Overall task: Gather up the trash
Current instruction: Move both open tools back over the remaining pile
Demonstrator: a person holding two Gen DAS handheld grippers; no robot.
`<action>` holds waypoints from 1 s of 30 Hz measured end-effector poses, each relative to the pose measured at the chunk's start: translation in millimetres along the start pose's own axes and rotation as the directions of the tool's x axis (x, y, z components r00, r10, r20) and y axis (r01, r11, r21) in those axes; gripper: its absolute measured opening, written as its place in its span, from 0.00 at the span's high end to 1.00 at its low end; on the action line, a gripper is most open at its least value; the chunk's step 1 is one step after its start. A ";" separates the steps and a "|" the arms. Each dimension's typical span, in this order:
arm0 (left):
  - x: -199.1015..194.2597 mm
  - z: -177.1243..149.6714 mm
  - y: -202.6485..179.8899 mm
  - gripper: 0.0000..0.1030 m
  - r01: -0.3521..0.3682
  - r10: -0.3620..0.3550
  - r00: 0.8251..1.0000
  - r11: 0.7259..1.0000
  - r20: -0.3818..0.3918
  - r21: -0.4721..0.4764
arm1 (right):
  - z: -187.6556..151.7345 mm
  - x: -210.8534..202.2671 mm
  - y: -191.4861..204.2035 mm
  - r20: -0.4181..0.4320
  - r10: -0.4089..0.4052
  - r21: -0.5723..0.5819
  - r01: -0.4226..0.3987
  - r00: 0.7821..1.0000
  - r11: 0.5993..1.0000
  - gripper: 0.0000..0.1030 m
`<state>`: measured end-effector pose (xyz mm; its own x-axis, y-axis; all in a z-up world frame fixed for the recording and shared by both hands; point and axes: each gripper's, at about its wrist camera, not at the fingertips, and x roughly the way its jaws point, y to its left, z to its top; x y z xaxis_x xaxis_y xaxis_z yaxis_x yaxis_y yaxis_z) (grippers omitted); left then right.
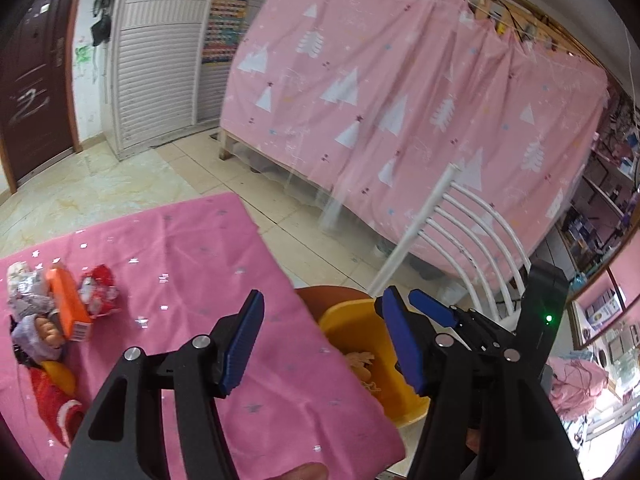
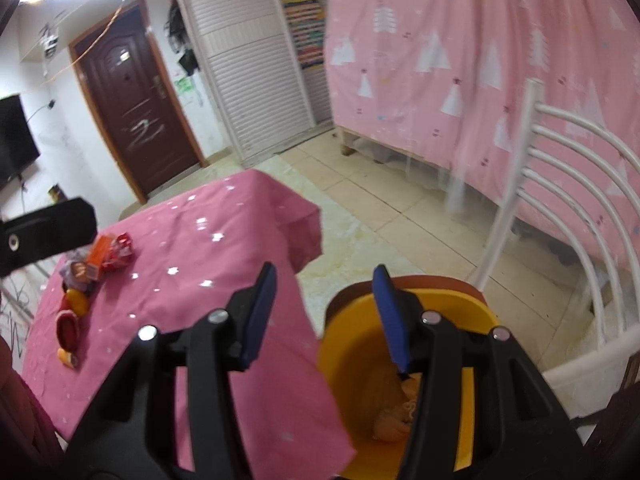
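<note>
My left tongs and right tongs both hang released, nothing between the blue pads (left above the surface's right edge). The heap of crumpled wrappers and an orange carton lies far left on the pink star-print surface; the yellow plastic bin sits just right.
</note>
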<state>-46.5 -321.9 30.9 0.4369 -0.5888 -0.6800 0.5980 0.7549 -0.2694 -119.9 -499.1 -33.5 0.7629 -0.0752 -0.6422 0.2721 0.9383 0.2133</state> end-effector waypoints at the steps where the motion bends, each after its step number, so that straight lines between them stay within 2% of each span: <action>1: -4.1 1.1 8.6 0.48 -0.011 0.011 1.000 1.000 0.007 -0.012 | 2.3 2.8 10.4 -0.002 0.011 -0.017 -0.011 1.000 1.000 0.53; 10: -33.3 6.3 85.2 0.48 -0.089 0.096 0.994 0.988 0.053 -0.123 | 11.3 26.6 76.8 -0.039 0.068 -0.118 -0.072 0.997 0.990 0.53; 17: -49.2 7.8 135.3 0.48 -0.151 0.166 0.983 0.973 0.073 -0.175 | 19.1 43.5 124.4 -0.062 0.101 -0.181 -0.111 0.993 0.977 0.53; 24: -53.7 13.2 192.0 0.48 -0.276 0.291 0.956 0.939 0.043 -0.204 | 21.6 60.2 160.0 -0.093 0.132 -0.228 -0.151 0.987 0.962 0.53; 30: -57.8 14.7 243.5 0.48 -0.348 0.361 0.933 0.905 0.008 -0.245 | 25.1 73.8 190.2 -0.124 0.164 -0.268 -0.192 0.979 0.944 0.53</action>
<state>83.7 -108.3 14.6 0.6288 -0.2790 -0.7258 0.2245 0.9588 -0.1741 2.9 -334.7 -21.9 0.7186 0.1218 -0.6847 -0.0465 0.9908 0.1274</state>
